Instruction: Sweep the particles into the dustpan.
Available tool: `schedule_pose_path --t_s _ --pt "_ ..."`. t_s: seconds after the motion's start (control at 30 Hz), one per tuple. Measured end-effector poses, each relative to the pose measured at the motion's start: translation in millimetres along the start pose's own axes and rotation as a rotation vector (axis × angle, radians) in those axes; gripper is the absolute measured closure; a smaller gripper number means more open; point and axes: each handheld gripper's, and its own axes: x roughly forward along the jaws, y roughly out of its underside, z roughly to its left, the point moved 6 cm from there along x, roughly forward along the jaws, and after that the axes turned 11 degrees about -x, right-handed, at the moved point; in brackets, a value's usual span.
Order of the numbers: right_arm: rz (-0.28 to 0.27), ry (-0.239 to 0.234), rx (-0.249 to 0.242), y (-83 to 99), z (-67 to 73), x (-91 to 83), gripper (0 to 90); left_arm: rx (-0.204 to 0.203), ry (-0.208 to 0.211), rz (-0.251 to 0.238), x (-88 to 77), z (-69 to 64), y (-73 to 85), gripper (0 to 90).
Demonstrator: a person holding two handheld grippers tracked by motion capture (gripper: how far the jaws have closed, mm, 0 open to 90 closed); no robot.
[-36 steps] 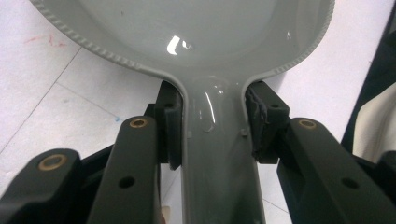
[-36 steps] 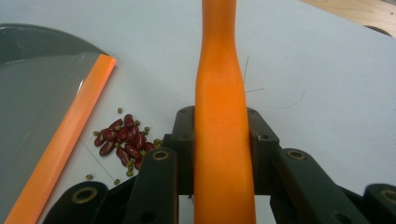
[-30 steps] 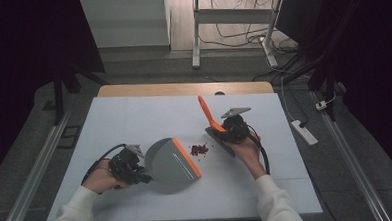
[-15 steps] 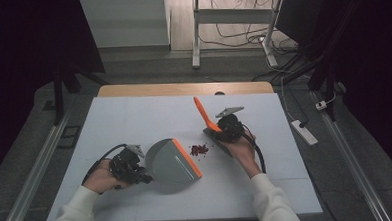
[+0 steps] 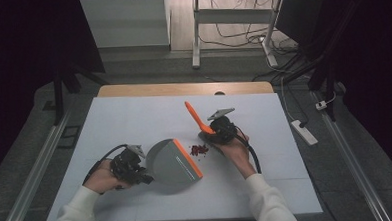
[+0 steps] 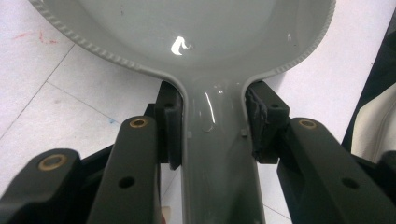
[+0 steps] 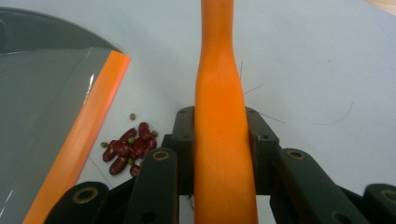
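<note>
High view: my right gripper [image 5: 216,133], clamped on the brush handle [image 5: 194,115], had swung toward 9 o'clock; beans [image 5: 199,150] (unswept) lay beside the dustpan [image 5: 173,160], gripped by my left gripper [image 5: 136,172].

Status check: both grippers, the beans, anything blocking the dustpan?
Left gripper shut on grey dustpan handle. Right gripper shut on orange brush handle. Red beans piled just off the dustpan's orange lip, not in it. Nothing between them.

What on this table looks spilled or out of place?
A small pile of red beans, with a few tiny green ones among them, lies loose on the white table, just off the dustpan's orange lip. Nothing else stands out.
</note>
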Motion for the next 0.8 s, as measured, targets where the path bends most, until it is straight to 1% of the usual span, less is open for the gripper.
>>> schedule_pose_path --t_s 0.03,0.13,0.33,0.4,0.43,0.57,0.63,0.67,0.7,0.73,0.8 --pt "0.001 -0.002 -0.009 -1.3 2.6 0.7 70.0 0.0 0.0 0.0 0.1 0.0 0.0 61.5" --pt "-0.002 -0.008 -0.015 -2.7 6.1 1.6 70.0 0.001 0.0 0.001 0.3 -0.1 0.1 61.6" --pt "-0.002 -0.014 -0.031 -4.8 11.0 2.6 70.0 0.002 0.001 0.002 0.7 0.3 0.3 61.5" --pt "-0.011 -0.037 -0.029 -7.2 16.9 3.8 70.0 0.003 0.001 0.001 0.9 0.4 0.4 61.6" --pt "-0.009 -0.034 -0.043 -8.1 18.3 4.3 70.0 0.002 0.001 0.002 1.0 0.4 0.4 61.6" --pt "-0.011 -0.047 -0.046 -10.7 23.7 5.6 70.0 0.001 0.002 0.002 1.4 0.6 0.7 61.6" --pt "-0.011 -0.045 -0.061 -12.3 26.1 6.5 70.0 0.001 0.001 0.003 1.6 0.7 0.7 61.5" --pt "-0.01 -0.053 -0.056 -13.0 28.0 6.8 70.0 0.002 0.001 0.004 1.6 0.7 0.8 61.5" --pt "-0.014 -0.062 -0.063 -14.6 31.5 7.6 70.0 0.002 0.001 0.003 1.6 0.7 0.8 61.5" --pt "-0.014 -0.062 -0.063 -14.6 31.5 7.6 70.0 0.002 0.002 0.003 1.6 0.8 0.8 61.5" --pt "-0.013 -0.068 -0.081 -17.3 37.6 8.9 70.0 0.002 -0.001 0.004 1.7 0.7 1.0 61.5"
